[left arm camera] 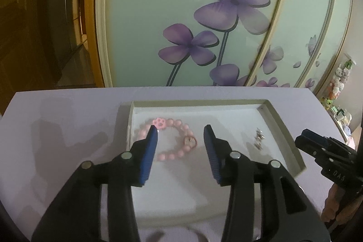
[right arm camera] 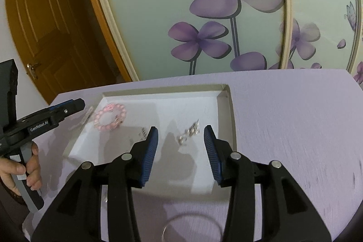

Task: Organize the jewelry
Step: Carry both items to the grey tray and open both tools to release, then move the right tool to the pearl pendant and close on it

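Observation:
A shallow white tray [left arm camera: 284, 130] lies on the lilac table; it also shows in the right wrist view [right arm camera: 224, 110]. A pink bead bracelet [left arm camera: 179, 141] lies in its left part, also seen from the right wrist [right arm camera: 110, 116]. A small silver chain piece [left arm camera: 259, 138] lies in its right part, also in the right wrist view [right arm camera: 190, 132]. My left gripper [left arm camera: 180, 130] is open and empty above the bracelet. My right gripper [right arm camera: 180, 132] is open and empty above the silver piece. A thin silver bangle [right arm camera: 190, 227] lies on the table under the right gripper.
The lilac table [right arm camera: 295, 128] ends at a far edge against a glass wardrobe door with purple flowers [left arm camera: 226, 3]. A brown wooden door [right arm camera: 45, 37] stands to the left. Small toys [left arm camera: 340, 83] hang at the far right.

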